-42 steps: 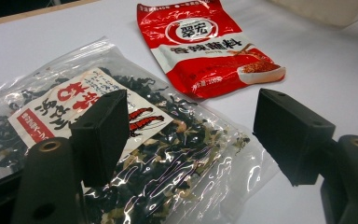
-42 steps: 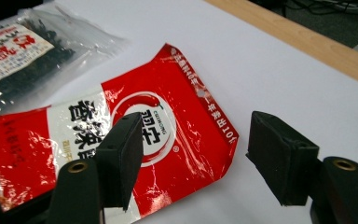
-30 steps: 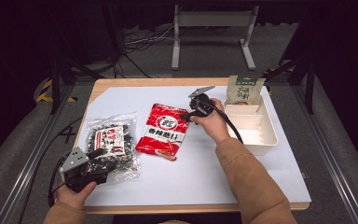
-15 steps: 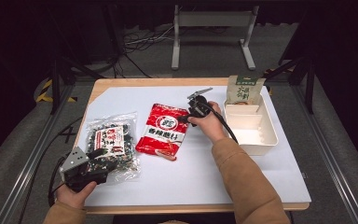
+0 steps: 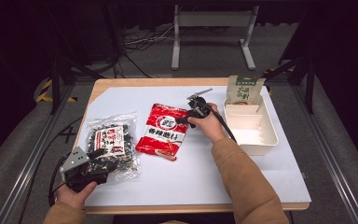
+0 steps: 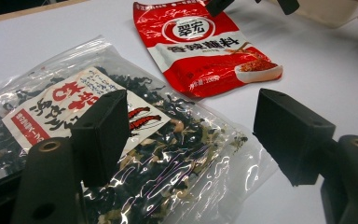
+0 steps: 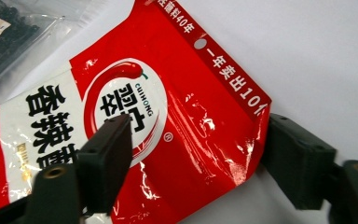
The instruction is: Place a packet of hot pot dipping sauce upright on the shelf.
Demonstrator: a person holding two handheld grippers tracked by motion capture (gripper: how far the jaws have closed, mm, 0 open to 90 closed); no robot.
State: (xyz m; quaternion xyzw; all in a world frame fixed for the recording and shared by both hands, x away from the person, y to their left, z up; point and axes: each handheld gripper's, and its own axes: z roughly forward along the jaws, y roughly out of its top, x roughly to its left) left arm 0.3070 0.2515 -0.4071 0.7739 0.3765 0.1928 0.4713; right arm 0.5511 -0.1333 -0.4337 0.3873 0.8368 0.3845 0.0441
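A red seasoning packet (image 5: pixel 163 130) lies flat mid-table. My right gripper (image 5: pixel 182 119) is at its upper right corner. In the right gripper view my right gripper (image 7: pixel 196 144) has its jaws wide apart, straddling that corner of the red packet (image 7: pixel 177 93). They have just been closing a little, and the pads do not press it. A clear bag of dark dried food (image 5: pixel 112 140) lies at the left. My left gripper (image 6: pixel 193 116) stands open low over the edge of the clear bag (image 6: pixel 74 107), gripping nothing.
A white tray (image 5: pixel 272 135) stands at the right of the table. A green packet (image 5: pixel 244 91) leans upright at its far end. The table's wooden front edge runs just behind my left hand.
My right gripper has edged slightly toward the red packet's corner. The left hand and both bags have stayed put.
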